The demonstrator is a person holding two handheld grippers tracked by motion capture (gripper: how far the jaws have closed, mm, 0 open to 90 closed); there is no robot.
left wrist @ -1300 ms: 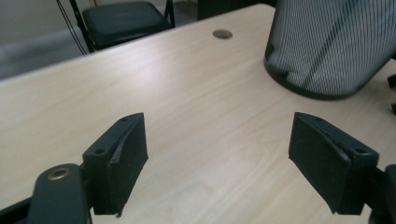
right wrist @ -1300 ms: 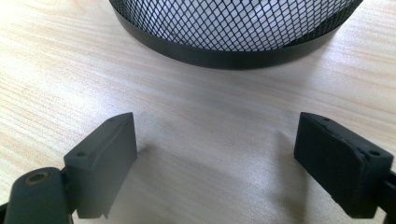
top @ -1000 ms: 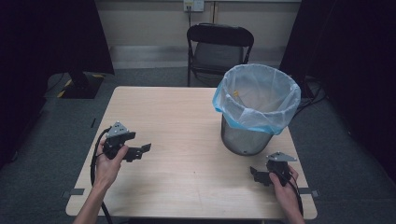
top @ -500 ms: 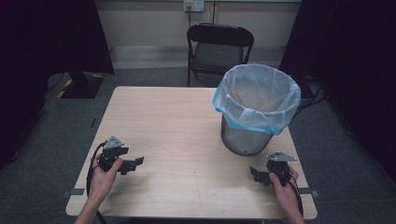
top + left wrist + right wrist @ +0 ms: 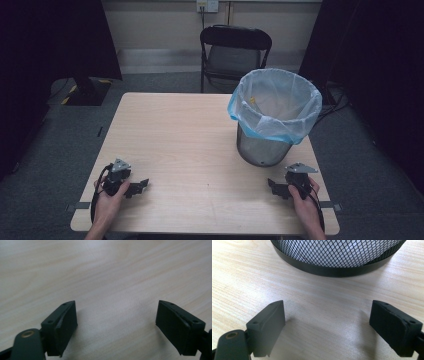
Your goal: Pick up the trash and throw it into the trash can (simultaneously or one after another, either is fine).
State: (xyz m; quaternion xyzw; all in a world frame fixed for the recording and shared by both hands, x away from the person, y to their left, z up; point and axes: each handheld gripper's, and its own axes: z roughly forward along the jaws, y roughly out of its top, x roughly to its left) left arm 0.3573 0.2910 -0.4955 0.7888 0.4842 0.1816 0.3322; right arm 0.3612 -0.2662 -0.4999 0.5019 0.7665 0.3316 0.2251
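We rest our left tool [image 5: 136, 188] and right tool [image 5: 276, 188] low on the desk [image 5: 190, 135], both wide open and empty, so we should hold them flat and steady near the bin [image 5: 272, 117].

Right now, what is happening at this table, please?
A person sits at a wooden table with a gripper in each hand. The left gripper and the right gripper both rest low near the front edge, fingers open and holding nothing. A mesh waste bin lined with a pale blue bag stands on the table's right side, just beyond the right gripper. Something small and yellow lies inside it, too small to identify. A folding chair stands behind the table.
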